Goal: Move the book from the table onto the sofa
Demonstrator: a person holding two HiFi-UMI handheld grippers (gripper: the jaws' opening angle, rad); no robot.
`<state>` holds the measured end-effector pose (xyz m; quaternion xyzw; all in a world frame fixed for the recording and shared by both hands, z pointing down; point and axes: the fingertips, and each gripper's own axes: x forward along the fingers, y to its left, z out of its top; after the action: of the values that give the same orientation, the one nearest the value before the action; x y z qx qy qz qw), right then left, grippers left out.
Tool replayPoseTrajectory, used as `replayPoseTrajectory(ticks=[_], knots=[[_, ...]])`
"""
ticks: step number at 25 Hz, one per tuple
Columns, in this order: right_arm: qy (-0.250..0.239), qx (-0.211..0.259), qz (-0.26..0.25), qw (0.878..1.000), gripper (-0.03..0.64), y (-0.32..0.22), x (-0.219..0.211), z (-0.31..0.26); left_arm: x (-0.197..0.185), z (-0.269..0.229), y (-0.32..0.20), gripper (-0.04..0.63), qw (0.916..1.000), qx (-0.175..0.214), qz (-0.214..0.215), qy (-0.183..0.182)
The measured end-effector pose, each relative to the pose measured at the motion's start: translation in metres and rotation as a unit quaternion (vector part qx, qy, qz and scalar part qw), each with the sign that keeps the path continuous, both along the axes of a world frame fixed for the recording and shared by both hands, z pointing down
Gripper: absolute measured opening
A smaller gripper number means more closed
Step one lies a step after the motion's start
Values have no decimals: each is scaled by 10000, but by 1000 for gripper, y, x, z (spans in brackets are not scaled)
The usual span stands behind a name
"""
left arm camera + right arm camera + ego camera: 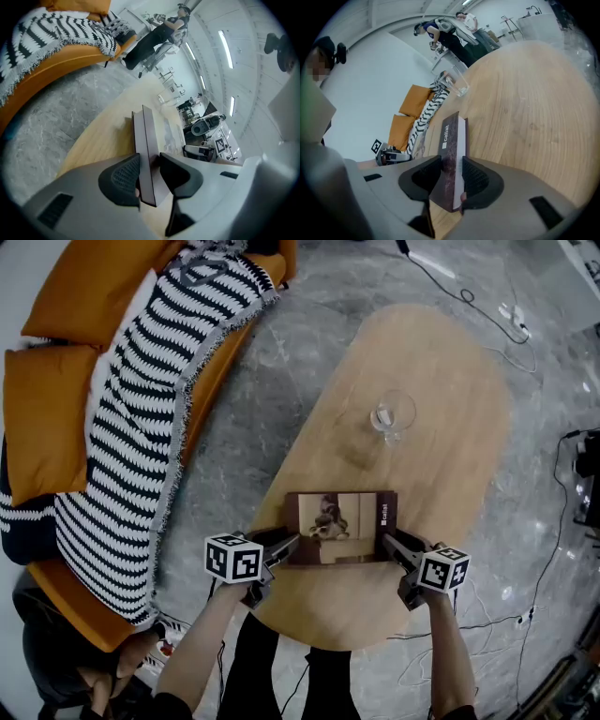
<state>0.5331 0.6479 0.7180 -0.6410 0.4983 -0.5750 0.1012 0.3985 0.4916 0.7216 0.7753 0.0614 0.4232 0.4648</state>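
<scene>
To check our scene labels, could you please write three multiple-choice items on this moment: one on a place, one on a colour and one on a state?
1. Where does the glass stand?
A on a shelf
B on the table, beyond the book
C on a chair

2. What colour are the cushions on the sofa?
A green
B blue
C orange

3. How is the book?
A closed, with a tool at each end
B open, pages up
C lying on the sofa

Key:
1 B: the head view shows the glass upright on the wooden top, past the book.
2 C: both cushions are plainly orange.
3 A: the left tool and the right tool each have one end of the closed book between their jaws.
</scene>
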Motion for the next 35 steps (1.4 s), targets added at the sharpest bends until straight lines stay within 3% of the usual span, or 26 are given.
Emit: replayPoseTrajectory(ticks=[7, 16, 24, 35], knots=[[-34, -27, 61, 10000, 156, -4, 4, -37, 3, -37, -3, 142, 9999, -3, -29, 104], [44, 155, 139, 9998, 156, -5, -5, -132, -2, -136, -8, 140, 9993, 213, -129, 270], [334, 325, 259, 9986, 156, -13, -9, -183, -5, -185, -17, 138, 9979, 345, -192, 517], [647, 620, 278, 9956, 156, 12, -39, -325, -40, -323, 12, 138, 9956, 475, -360, 722]])
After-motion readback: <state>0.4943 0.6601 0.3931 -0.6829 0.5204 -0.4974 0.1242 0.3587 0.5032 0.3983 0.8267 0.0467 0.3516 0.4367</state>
